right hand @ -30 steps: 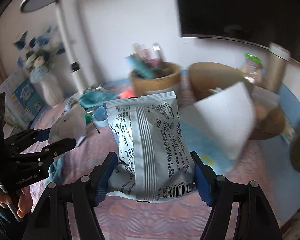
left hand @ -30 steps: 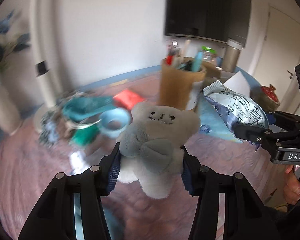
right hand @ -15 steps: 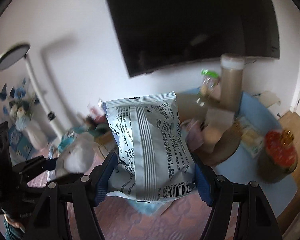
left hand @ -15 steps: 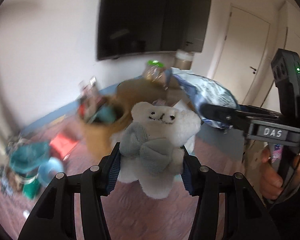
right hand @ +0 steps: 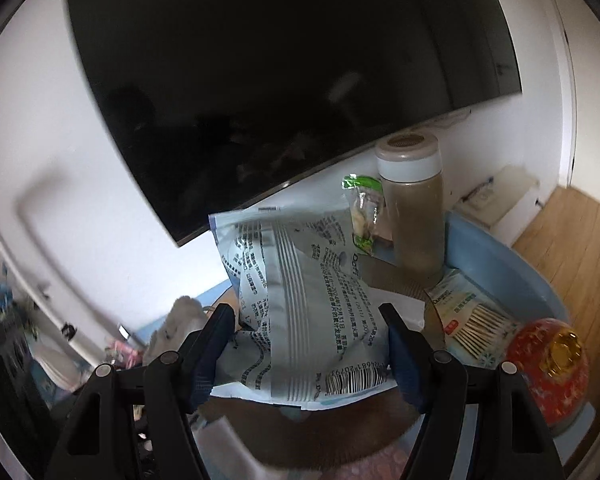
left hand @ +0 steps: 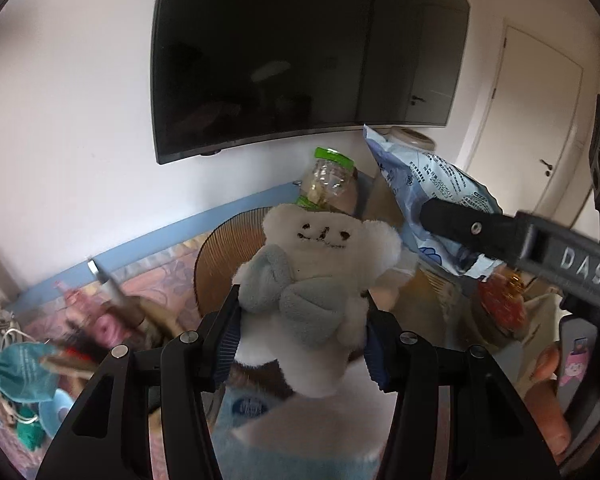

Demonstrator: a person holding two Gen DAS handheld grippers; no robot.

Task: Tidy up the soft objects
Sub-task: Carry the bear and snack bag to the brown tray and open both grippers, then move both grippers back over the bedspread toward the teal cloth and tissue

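Observation:
My left gripper (left hand: 302,334) is shut on a white plush bear (left hand: 320,264) with a grey bow, held up over a round brown woven basket (left hand: 228,256). My right gripper (right hand: 310,344) is shut on a pale blue-grey printed packet (right hand: 304,304), carried above a brown basket (right hand: 340,432). In the left wrist view the same packet (left hand: 432,200) hangs to the right, pinched by the right gripper's black finger (left hand: 464,226), with a person's hand (left hand: 548,408) below it. A grey bit of the plush bear (right hand: 180,316) peeks out left of the packet in the right wrist view.
A large dark TV (left hand: 308,52) hangs on the wall. A tan bottle (right hand: 412,208), a green-topped bag (right hand: 364,208), a cotton swab pack (right hand: 472,316) and a red jar (right hand: 548,364) sit on the blue-edged table (right hand: 496,264). Teal pouch (left hand: 20,364) and clutter lie at left.
Both grippers have swung right and risen with their loads; the view went from the pen holder and clutter to the TV, the basket and the table's right end. Both grips are unchanged.

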